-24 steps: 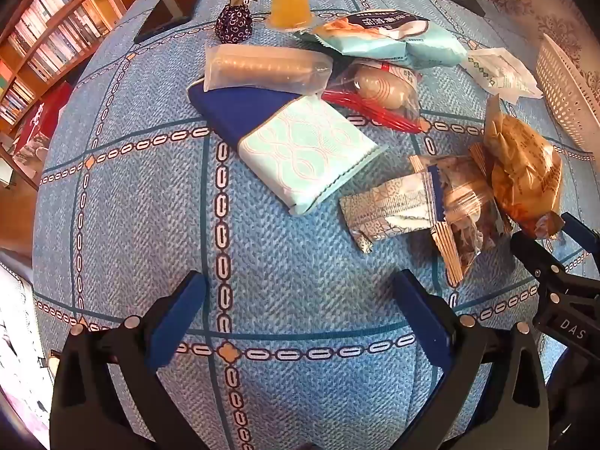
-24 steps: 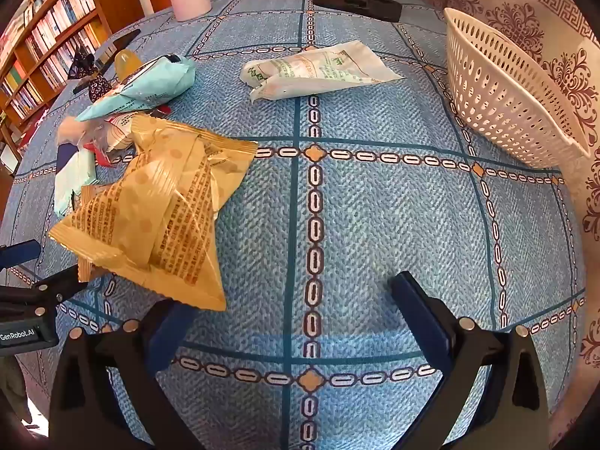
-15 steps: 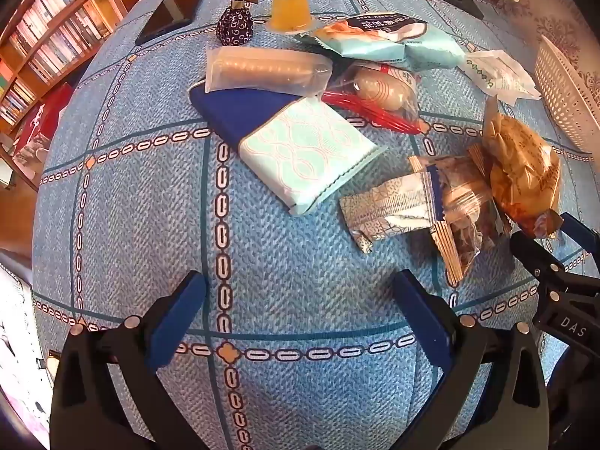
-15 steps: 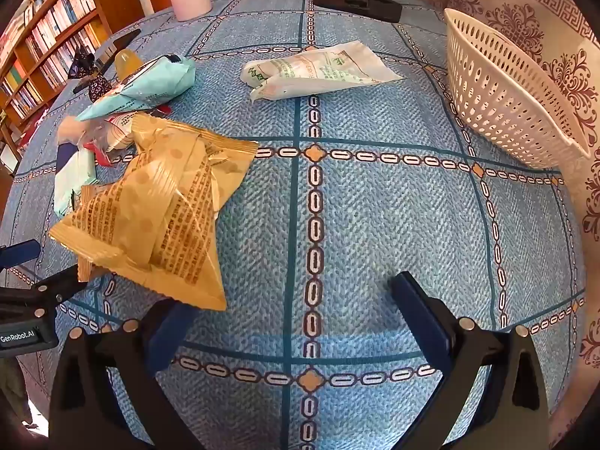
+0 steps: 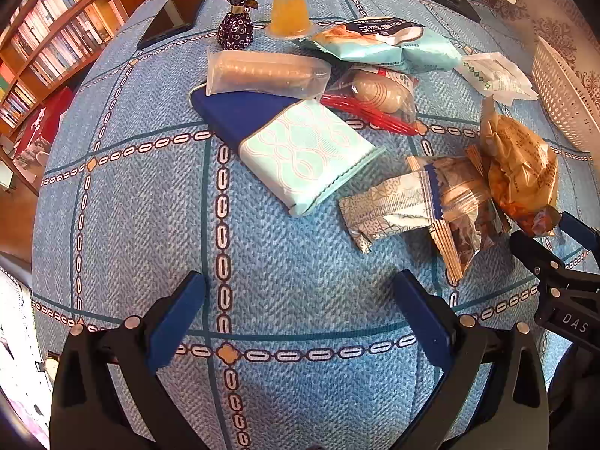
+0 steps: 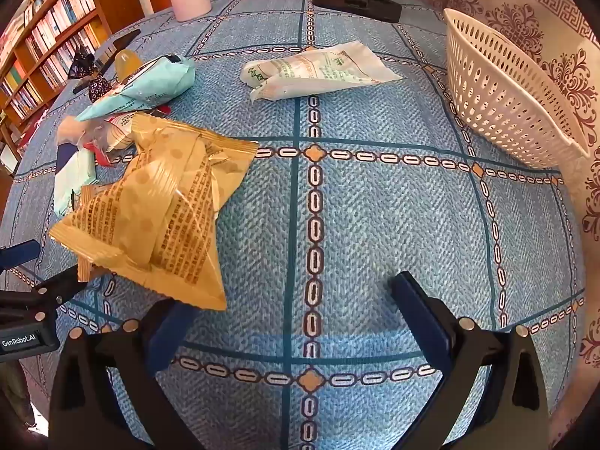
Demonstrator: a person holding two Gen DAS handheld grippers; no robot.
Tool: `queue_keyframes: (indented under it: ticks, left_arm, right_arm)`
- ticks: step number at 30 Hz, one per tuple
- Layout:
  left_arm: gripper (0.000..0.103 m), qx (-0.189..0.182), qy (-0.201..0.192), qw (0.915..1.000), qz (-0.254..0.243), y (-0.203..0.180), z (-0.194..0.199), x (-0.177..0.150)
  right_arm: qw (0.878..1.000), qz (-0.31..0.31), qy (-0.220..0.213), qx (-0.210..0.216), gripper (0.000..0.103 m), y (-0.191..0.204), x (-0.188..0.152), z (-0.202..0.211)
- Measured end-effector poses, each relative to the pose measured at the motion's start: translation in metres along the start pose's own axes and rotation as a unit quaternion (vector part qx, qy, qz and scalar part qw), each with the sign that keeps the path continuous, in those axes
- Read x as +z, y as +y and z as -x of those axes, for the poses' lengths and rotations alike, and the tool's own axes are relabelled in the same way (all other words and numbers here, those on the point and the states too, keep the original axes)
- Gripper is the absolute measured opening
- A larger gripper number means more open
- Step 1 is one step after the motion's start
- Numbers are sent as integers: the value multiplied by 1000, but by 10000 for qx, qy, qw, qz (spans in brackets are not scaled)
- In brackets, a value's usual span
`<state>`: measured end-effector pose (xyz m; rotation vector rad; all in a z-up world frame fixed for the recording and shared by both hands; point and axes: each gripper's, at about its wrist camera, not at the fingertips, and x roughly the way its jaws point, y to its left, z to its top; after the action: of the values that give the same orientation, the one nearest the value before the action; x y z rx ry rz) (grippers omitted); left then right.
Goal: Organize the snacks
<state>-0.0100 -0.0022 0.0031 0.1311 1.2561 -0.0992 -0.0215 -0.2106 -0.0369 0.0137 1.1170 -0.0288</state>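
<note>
Both hand-held grippers are hanging over the desk [image 6: 375, 225] with fingers spread wide, gripping nothing: the left [image 5: 300, 311] and the right [image 6: 292, 315]. Snacks [image 5: 311, 157] are lying piled at the left gripper's 12 o'clock; the basket [image 6: 502, 90] is sitting at the right gripper's 2 o'clock

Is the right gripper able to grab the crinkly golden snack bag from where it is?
Probably yes. The right gripper is open and empty, and the crinkly golden snack bag lies uncovered on the tablecloth just beside its left finger, nothing between them.
</note>
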Motion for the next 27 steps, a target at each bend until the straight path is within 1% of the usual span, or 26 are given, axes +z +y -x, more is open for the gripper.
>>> queue_keyframes:
  ticks: [10,14,27]
  left_arm:
    - [101,-9,18,10000,3,-1,1,0]
    - [101,-16,20,10000,3,0,0,0]
    - [101,-19,23,10000,-8,0,-1,1]
  right_arm:
    - [10000,19,-8,26,98,-2,0,1]
    - [10000,58,67,34,98,-1,2,0]
    - [9999,52,100,22,98,-1,4,-2]
